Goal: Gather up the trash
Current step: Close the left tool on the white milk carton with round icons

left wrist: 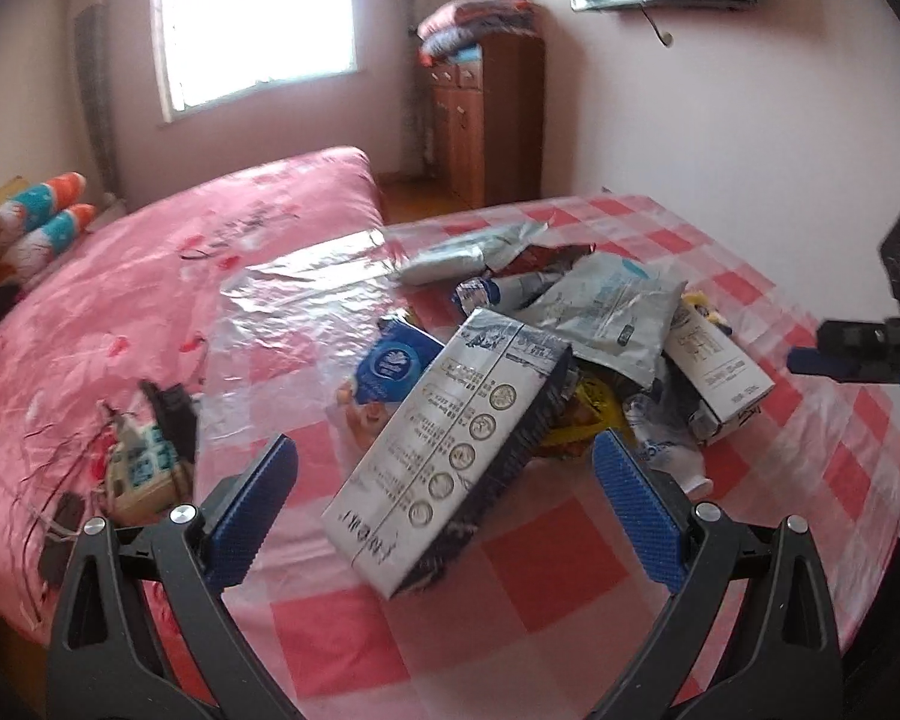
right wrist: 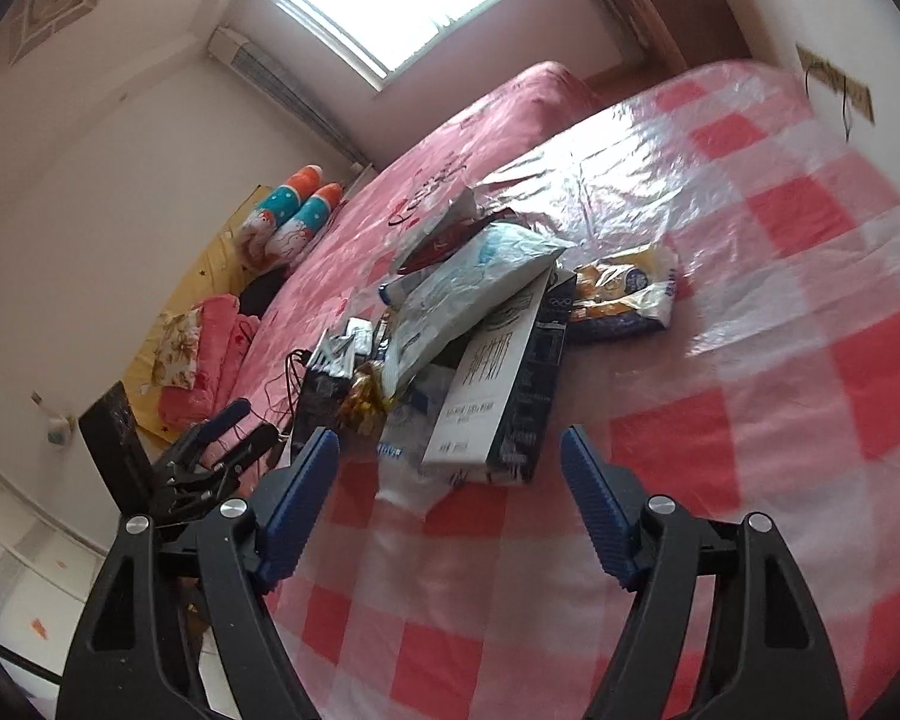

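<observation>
A pile of trash lies on a table with a red-and-white checked cloth (left wrist: 546, 564). In the left wrist view a long grey carton (left wrist: 450, 456) leans on the pile, between the fingers of my open left gripper (left wrist: 444, 474). Behind it are a blue tissue pack (left wrist: 390, 369), a silver pouch (left wrist: 612, 312), a silver foil bag (left wrist: 462, 255) and a smaller white carton (left wrist: 720, 375). My right gripper (right wrist: 450, 462) is open and empty, just short of a white and dark carton (right wrist: 486, 402). A yellow snack bag (right wrist: 624, 294) lies beyond.
A pink bed (left wrist: 150, 312) runs along the table's left side, with a power strip and cables (left wrist: 144, 468) on it. A wooden cabinet (left wrist: 480, 120) stands at the far wall. The right gripper shows at the right edge (left wrist: 858, 354).
</observation>
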Demonstrator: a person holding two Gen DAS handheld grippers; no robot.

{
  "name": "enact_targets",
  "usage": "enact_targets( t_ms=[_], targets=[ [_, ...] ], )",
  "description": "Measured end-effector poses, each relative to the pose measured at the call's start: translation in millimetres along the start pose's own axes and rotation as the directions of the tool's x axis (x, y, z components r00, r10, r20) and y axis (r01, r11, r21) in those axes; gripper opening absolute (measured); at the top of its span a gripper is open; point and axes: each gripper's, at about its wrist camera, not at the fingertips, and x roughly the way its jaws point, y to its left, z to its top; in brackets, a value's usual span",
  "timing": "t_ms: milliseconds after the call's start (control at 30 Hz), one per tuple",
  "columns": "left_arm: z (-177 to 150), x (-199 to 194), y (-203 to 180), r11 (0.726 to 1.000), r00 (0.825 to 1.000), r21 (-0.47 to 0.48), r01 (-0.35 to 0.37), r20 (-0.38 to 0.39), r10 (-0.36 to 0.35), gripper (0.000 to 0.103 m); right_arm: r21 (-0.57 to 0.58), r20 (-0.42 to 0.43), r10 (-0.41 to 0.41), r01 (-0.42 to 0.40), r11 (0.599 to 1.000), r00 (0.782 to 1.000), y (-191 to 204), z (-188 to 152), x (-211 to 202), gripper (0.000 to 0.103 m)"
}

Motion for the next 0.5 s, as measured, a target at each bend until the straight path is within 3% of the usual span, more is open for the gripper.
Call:
enact_targets(
  t_ms=[333,500],
  targets=[
    [7,43,12,0.995,0.992,0.031,0.098,-0.084,-0.095,0.099,0.053,-0.051,0.003,0.0,0.999,0.999,-23,20,37,0.076],
    [12,55,15,0.991,0.986,0.012,0.132,-0.101,-0.13,0.097,-0.002,-0.063,-0.057,0.057,0.998,0.996,-14,22,44,0.076]
  ],
)
